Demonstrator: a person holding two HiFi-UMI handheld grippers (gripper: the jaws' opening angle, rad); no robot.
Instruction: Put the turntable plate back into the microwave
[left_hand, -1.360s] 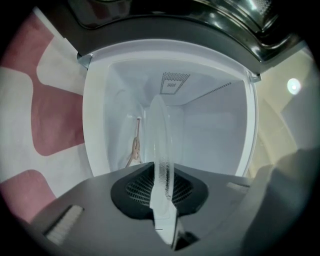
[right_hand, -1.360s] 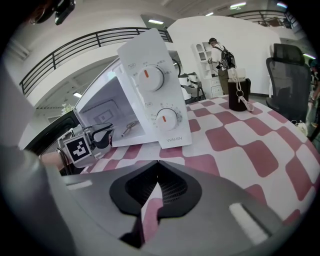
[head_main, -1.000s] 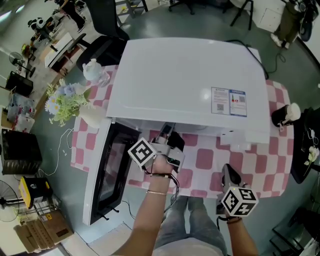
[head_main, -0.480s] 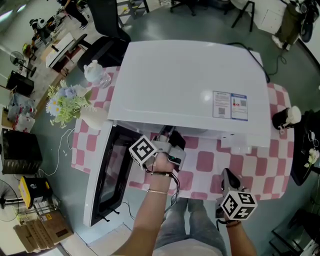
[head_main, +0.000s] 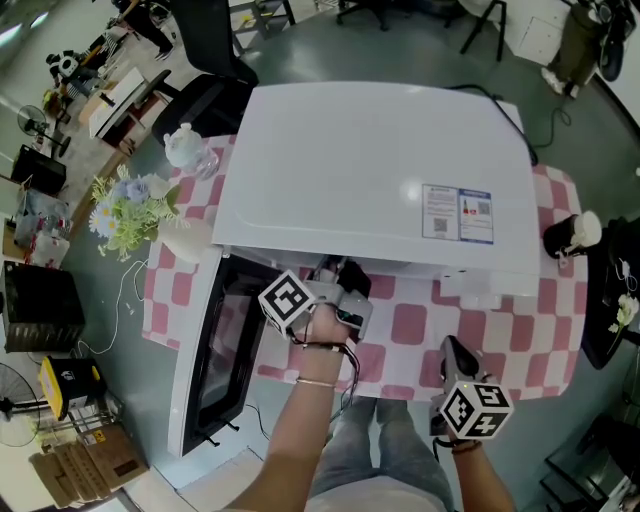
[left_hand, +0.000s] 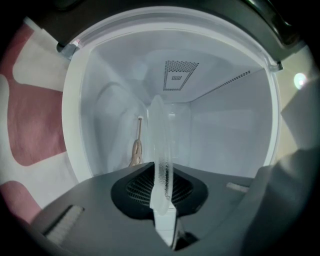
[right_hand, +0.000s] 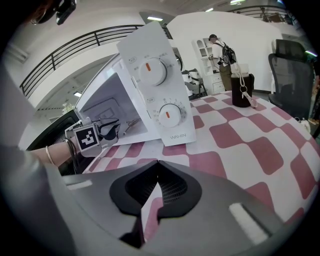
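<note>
Turntable plate (left_hand: 161, 150): clear glass disc, seen edge-on, smooth w/ a rounded rim and a frosted band near the grip. Judged: stiff, fairly heavy for its size, slick, and breakable if it knocks the microwave's frame or drops. Best held at the rim w/ a firm pinch, since it's a thin edge and there's no handle. A one-sided grip means the far side will want to sag, so prob. needs slow, level moves.

Left gripper (left_hand: 161, 212): jaws nearly closed, clamped on the plate's near rim. The plate runs from the jaws straight into the microwave cavity (left_hand: 220, 135), roughly centred in the opening. Can't tell if it touches the cavity floor yet.

Cavity: white enamel, smooth, rounded corners, a perforated vent patch on one wall. Small tan part deeper in, beside the plate; can't tell what it is.

Microwave (head_main: 370, 170): white boxy shell w/ a label sticker on top. Door (head_main: 205, 350) swung wide open at the microwave's left, w/ a dark window. Two round dials (right_hand: 150, 72) w/ orange marks on its front panel.

Right gripper (right_hand: 152, 197): jaws together, nothing in them, parked in front of the microwave's dial side over the pink-and-white checked tablecloth (head_main: 410, 320).
</note>
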